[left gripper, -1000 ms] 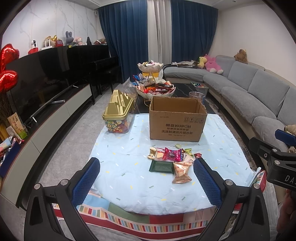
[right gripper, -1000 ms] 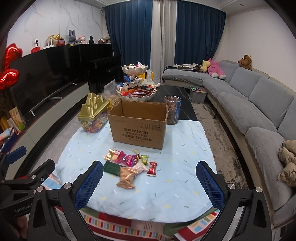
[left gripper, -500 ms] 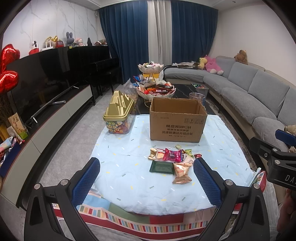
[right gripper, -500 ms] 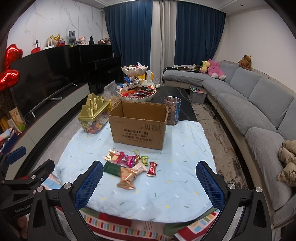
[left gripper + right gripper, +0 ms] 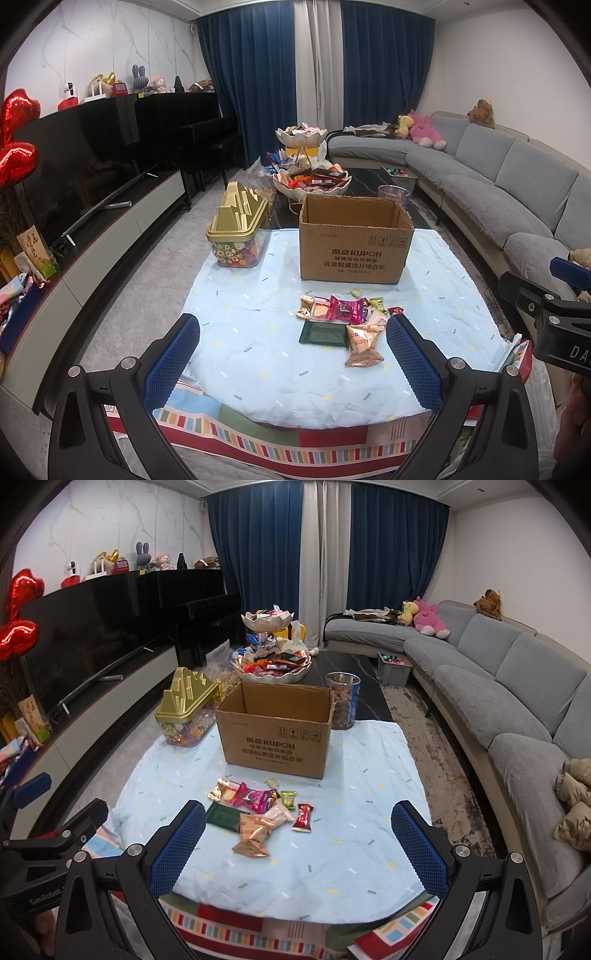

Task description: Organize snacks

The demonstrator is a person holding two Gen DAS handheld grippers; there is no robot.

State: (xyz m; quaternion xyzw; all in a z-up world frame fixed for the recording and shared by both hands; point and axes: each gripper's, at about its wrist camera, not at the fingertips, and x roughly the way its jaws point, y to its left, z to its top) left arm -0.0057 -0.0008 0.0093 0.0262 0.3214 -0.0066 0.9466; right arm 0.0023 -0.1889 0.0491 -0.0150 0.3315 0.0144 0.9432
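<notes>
A small heap of wrapped snacks [image 5: 347,321] [image 5: 258,812] lies on the light blue tablecloth [image 5: 258,332] [image 5: 351,849]: a dark green packet [image 5: 323,333], a pink one [image 5: 345,309], a copper-coloured bag [image 5: 364,345] and a red candy [image 5: 303,816]. Behind the heap stands an open cardboard box [image 5: 354,243] [image 5: 279,729]. My left gripper [image 5: 291,360] hovers open near the table's front edge, short of the heap. My right gripper [image 5: 299,843] is open too, nothing between its fingers, just in front of the snacks.
A candy tub with a gold lid [image 5: 238,230] [image 5: 186,710] stands left of the box. A clear jar of brown balls [image 5: 342,700] is behind the box on the right. A tiered bowl of sweets [image 5: 310,177] sits further back. A grey sofa [image 5: 517,701] runs along the right, a TV unit [image 5: 92,236] along the left.
Both views have shifted only slightly; the grippers stay open and the snacks lie where they were.
</notes>
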